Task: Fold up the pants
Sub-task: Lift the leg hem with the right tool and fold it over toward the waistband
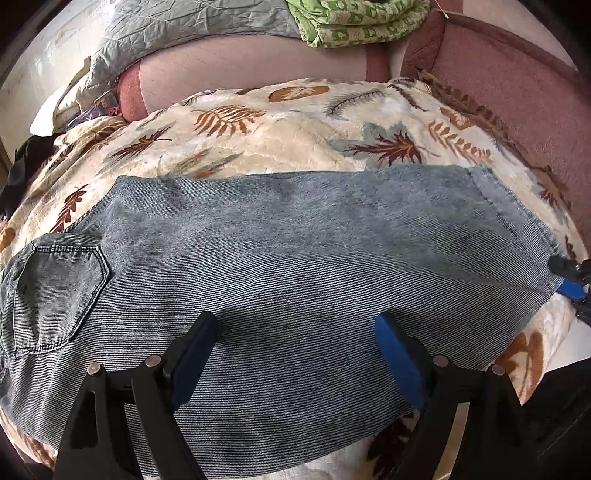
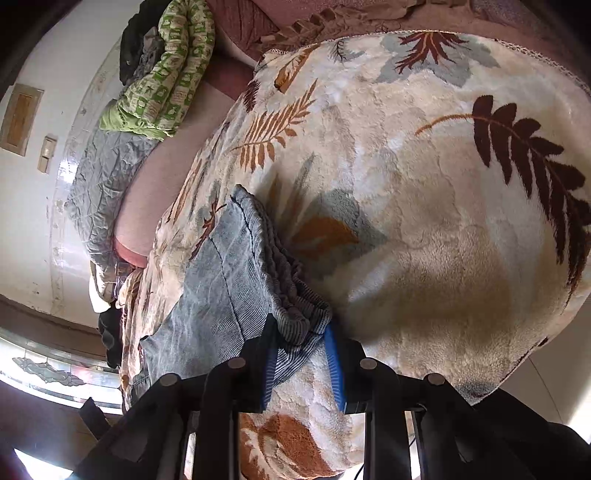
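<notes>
Blue-grey denim pants (image 1: 280,251) lie folded lengthwise across a cream blanket with leaf prints (image 1: 258,129), back pocket at the left. My left gripper (image 1: 295,332) is open and hovers just above the pants' near edge, holding nothing. My right gripper (image 2: 301,339) has its jaws around the leg hem (image 2: 291,314) of the pants (image 2: 221,273), with the cloth between the blue pads; it also shows at the right edge of the left wrist view (image 1: 569,280).
A pink sofa back (image 1: 517,92) runs behind the blanket. A green patterned quilt (image 1: 354,22) and a grey quilt (image 1: 177,33) lie at the back. Dark clothes (image 1: 22,166) sit at the far left. The blanket's edge (image 2: 498,384) drops off at the front right.
</notes>
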`<state>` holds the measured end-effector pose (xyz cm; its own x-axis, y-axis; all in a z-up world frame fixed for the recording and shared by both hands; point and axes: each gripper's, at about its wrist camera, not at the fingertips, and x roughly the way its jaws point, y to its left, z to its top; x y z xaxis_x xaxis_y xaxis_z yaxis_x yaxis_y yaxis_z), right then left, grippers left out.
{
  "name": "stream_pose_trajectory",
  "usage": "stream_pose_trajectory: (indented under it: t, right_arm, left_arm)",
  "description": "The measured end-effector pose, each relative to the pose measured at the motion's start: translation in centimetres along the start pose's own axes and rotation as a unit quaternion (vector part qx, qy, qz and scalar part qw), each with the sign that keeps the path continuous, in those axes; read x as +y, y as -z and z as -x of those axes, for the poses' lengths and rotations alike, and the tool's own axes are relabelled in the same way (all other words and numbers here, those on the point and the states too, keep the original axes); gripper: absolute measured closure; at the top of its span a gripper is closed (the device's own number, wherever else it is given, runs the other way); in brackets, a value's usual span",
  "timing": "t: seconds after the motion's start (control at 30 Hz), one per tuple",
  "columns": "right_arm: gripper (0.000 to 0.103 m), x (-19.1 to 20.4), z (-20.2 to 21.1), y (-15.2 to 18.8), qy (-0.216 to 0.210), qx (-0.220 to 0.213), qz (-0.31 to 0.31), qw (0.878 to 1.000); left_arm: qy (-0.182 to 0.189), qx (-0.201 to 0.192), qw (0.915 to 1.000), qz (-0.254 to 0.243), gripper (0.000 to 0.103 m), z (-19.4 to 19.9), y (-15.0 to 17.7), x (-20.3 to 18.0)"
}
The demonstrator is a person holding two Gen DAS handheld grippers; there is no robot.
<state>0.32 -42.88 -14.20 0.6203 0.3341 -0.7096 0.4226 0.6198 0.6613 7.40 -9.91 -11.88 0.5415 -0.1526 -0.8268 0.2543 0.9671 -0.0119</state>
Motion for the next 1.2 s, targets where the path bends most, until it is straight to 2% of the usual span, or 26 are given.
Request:
stream_pose_trajectory:
  t: [0.03,0.07,0.13,0.23,0.4,0.53,0.7,0.8,0.9,1.0,1.03,1.07,1.1,1.13,1.2]
  right_arm:
    - [0.077,0.2,0.0,0.0,0.004,0.000,0.003,1.000]
    - [0.077,0.3,-0.1,0.0,0.008,0.001,0.005,1.000]
    - [0.077,0.3,-0.2,0.0,0.013,0.002,0.003,1.000]
    - [0.077,1.1,0.0,0.0,0.025,0.001,0.018,1.000]
    - [0.077,3.5,1.1,-0.3,0.038,-0.009,0.053,0.998]
    - [0.083,7.7,2.4,0.1,0.052,-0.028,0.117,0.991]
    - [0.083,16.6,2.1,2.7,0.050,-0.045,0.240,0.968]
    - [0.083,22.6,-0.4,6.8,0.037,-0.034,0.326,0.944]
    - [0.083,26.8,-4.7,12.7,0.022,0.008,0.401,0.916]
    - [0.083,27.5,-10.2,18.2,0.021,0.067,0.437,0.897]
    - [0.083,27.3,-12.2,19.7,0.019,0.101,0.440,0.892]
    - [0.079,26.8,-13.5,20.9,0.025,0.114,0.445,0.888]
    - [0.078,26.6,-13.3,21.7,0.026,0.089,0.456,0.885]
    - [0.077,26.5,-13.0,22.0,0.024,0.083,0.458,0.885]
    - [0.074,26.1,-12.3,21.5,0.004,0.095,0.443,0.891]
  left_arm:
    - [0.001,-0.015,0.9999,-0.002,0.016,0.5,-0.1,-0.1]
    - [-0.014,-0.023,0.9996,-0.010,0.016,0.6,-0.1,-0.3]
    - [-0.036,0.007,0.9989,-0.028,0.016,-0.9,-0.1,-0.8]
    - [-0.039,0.004,0.9987,-0.031,0.014,-1.3,0.1,-0.8]
    - [-0.032,0.010,0.9992,-0.023,0.014,-1.3,0.0,-0.6]
    - [0.010,-0.004,0.9997,0.024,0.015,0.3,-0.2,1.6]
    - [0.015,-0.050,0.9936,0.100,0.015,4.5,0.1,7.5]
    - [0.005,-0.079,0.9826,0.168,0.015,7.4,1.1,12.7]
    - [-0.006,-0.101,0.9665,0.236,0.015,9.8,2.7,17.5]
    - [0.000,-0.101,0.9565,0.274,0.015,10.7,4.1,20.3]
    - [-0.005,-0.099,0.9571,0.272,0.015,10.8,4.3,20.7]
    - [-0.011,-0.096,0.9586,0.268,0.015,10.7,4.5,20.8]
    - [-0.016,-0.095,0.9595,0.265,0.015,10.7,4.6,20.8]
    - [-0.017,-0.095,0.9598,0.264,0.015,10.7,4.7,20.8]
    - [-0.016,-0.094,0.9608,0.261,0.015,10.6,4.5,20.5]
